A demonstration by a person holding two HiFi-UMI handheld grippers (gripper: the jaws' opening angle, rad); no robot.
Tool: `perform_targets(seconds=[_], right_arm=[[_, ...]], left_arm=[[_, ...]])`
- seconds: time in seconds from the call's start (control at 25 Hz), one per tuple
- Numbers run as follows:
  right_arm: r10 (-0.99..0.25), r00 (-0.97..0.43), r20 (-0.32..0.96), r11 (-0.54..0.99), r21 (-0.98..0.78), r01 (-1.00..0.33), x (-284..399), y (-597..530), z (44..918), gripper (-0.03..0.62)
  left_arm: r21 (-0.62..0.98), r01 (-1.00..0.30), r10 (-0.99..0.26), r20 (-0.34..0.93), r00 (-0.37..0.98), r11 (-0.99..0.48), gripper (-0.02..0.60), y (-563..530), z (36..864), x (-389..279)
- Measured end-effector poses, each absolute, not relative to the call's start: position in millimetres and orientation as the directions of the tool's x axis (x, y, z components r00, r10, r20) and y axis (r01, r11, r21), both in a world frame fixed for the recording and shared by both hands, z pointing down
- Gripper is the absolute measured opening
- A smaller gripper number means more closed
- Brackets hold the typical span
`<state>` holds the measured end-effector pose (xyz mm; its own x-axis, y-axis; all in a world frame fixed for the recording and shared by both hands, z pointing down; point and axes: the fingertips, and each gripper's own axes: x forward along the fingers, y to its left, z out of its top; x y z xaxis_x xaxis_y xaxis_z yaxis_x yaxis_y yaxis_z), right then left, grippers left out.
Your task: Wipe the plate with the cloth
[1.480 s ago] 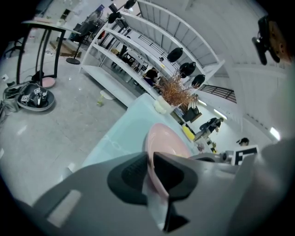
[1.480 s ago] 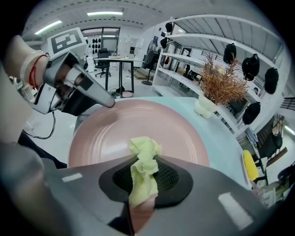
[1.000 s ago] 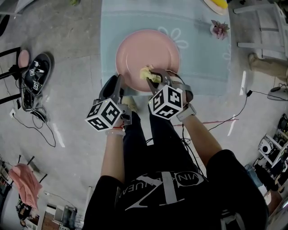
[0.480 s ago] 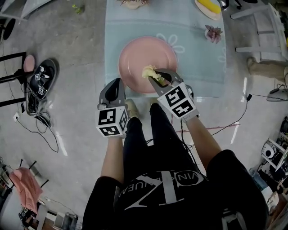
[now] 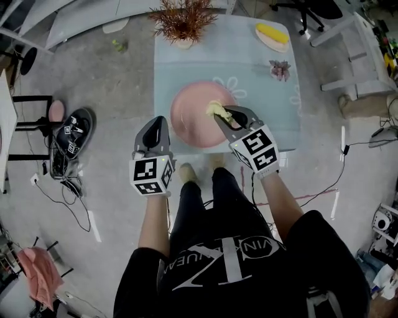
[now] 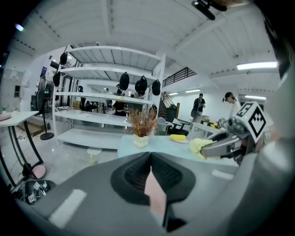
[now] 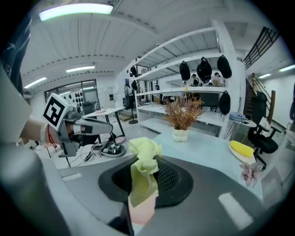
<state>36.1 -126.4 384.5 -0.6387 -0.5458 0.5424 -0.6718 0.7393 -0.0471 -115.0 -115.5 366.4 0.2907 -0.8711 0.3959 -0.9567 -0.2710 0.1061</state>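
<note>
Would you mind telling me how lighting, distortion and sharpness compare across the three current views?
Head view: even, soft light, the plate sharp, the floor bending toward the edges. Left gripper view: strong fisheye with black corners, the shelves bowed, the near jaws soft. Right gripper view: the ceiling light blown out, the cloth fairly sharp.

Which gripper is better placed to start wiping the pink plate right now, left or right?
Right. The right gripper is shut on the yellow cloth and sits over the right side of the pink plate. The left gripper is shut with no cloth, off to the plate's left.
</note>
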Motion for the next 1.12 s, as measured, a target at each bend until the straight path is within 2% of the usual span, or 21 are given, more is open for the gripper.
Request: perform_targets(seconds=[0.48, 1.12], right_arm=[[-0.666, -0.627, 0.404, 0.659, -0.076, -0.748, 73, -146, 296, 0.086], [-0.764, -0.618, 0.182, 0.628, -0.003, -0.778, 100, -154, 187, 0.086]], left_arm=[[0.076, -0.965, -0.932, 0.249, 0.263, -0.252, 0.000, -129, 270, -133], [0.032, -0.974, -0.972, 0.065, 0.224, -0.223, 0.000, -126, 169, -144]])
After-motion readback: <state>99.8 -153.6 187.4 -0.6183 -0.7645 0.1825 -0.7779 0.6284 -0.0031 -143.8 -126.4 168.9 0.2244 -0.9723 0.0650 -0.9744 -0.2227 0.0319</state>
